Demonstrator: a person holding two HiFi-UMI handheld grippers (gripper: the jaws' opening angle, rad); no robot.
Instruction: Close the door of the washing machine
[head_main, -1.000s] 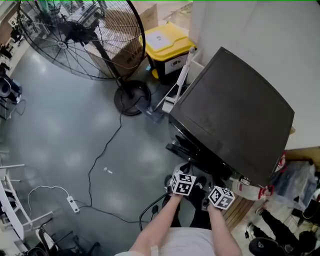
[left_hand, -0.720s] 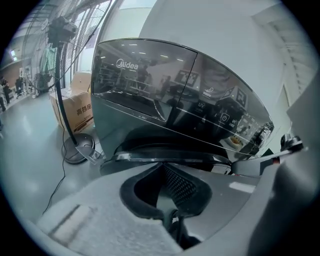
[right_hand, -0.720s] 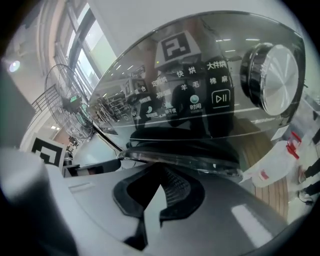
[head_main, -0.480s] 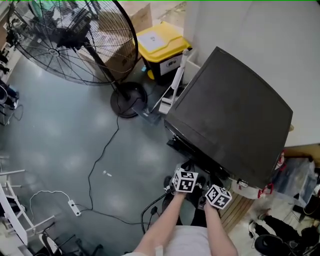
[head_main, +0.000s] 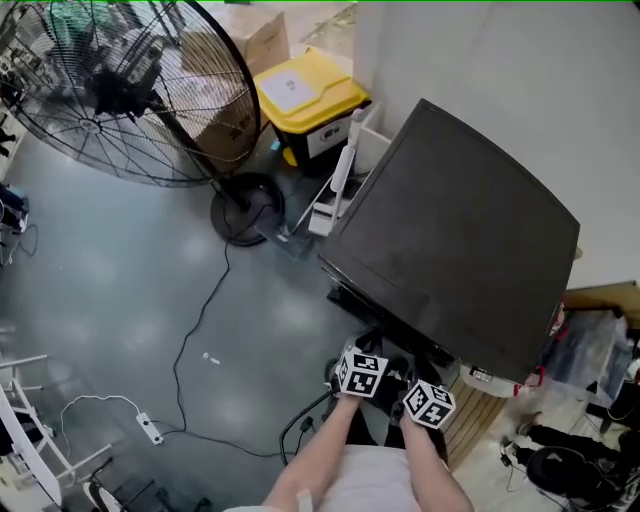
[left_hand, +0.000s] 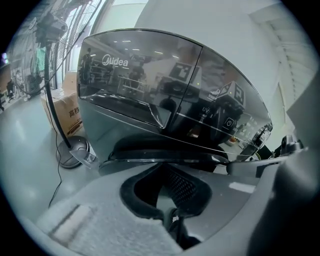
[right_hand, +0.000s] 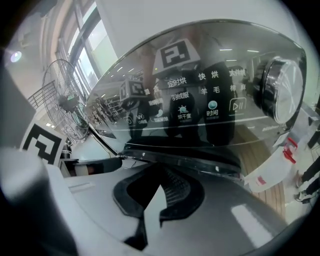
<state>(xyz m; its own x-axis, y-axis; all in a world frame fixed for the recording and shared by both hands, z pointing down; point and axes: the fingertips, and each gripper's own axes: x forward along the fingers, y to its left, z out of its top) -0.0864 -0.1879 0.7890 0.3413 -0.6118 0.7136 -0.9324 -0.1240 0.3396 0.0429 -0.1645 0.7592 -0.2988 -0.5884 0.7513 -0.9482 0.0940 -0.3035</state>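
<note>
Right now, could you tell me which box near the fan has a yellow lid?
The black bin beside the washing machine; the other box is plain brown cardboard, partly behind the fan.

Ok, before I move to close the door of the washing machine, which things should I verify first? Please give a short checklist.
1. Left gripper fingers shut and empty: ok.
2. Right gripper fingers shut and empty: ok.
3. Both grippers face the front of the dark glossy washing machine: ok.
4. Whether its door stands open or shut: cannot tell; the machine's top hides it in the head view.
5. Floor free near the person: not ok; a thin black cable loops on the grey floor beside the left arm.
</note>
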